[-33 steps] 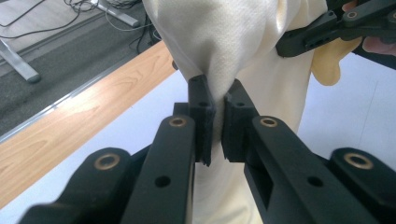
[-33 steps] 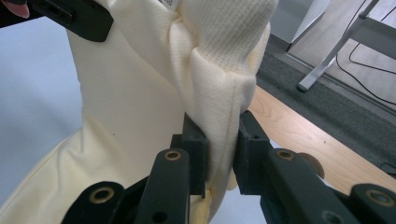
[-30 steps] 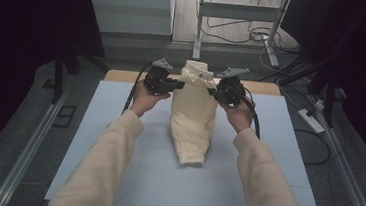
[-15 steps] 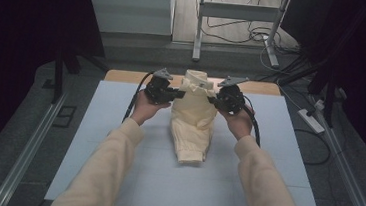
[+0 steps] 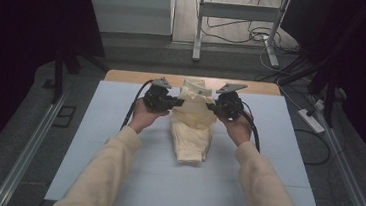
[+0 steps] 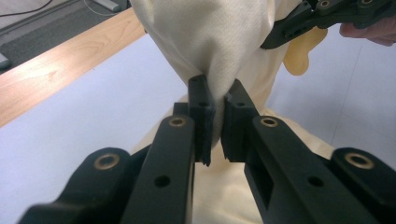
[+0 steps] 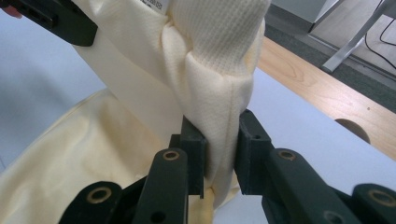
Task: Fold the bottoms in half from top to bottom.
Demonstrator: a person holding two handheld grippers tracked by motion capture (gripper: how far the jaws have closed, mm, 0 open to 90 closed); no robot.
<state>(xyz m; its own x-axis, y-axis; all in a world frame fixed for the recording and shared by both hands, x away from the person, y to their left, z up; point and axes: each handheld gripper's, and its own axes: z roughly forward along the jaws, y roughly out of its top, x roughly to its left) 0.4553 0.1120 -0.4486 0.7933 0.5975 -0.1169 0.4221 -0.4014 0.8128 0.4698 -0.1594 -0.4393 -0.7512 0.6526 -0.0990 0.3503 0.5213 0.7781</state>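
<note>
I am looking down from the high view at a cream garment (image 5: 192,126) lying on the pale blue mat (image 5: 92,140) that covers most of the wooden table (image 5: 133,76). Its long axis is running straight away from me, from a narrow end near the middle of the mat up to a wider, bunched end at the far edge, and that far end is being held off the surface.

My left gripper (image 5: 177,102) is pinching the left side of the raised end; in the left gripper view the jaws of the left gripper (image 6: 218,122) are pressing together on a thin fold of the knit fabric (image 6: 219,51). My right gripper (image 5: 213,105) is doing the same on the opposite side, and in the right gripper view its jaws (image 7: 220,151) are clamping a thicker, rolled seam of the cloth (image 7: 215,70).

The two grippers are facing each other across the garment, level with one another. The lower part is resting flat on the mat and pointing toward me.
</note>
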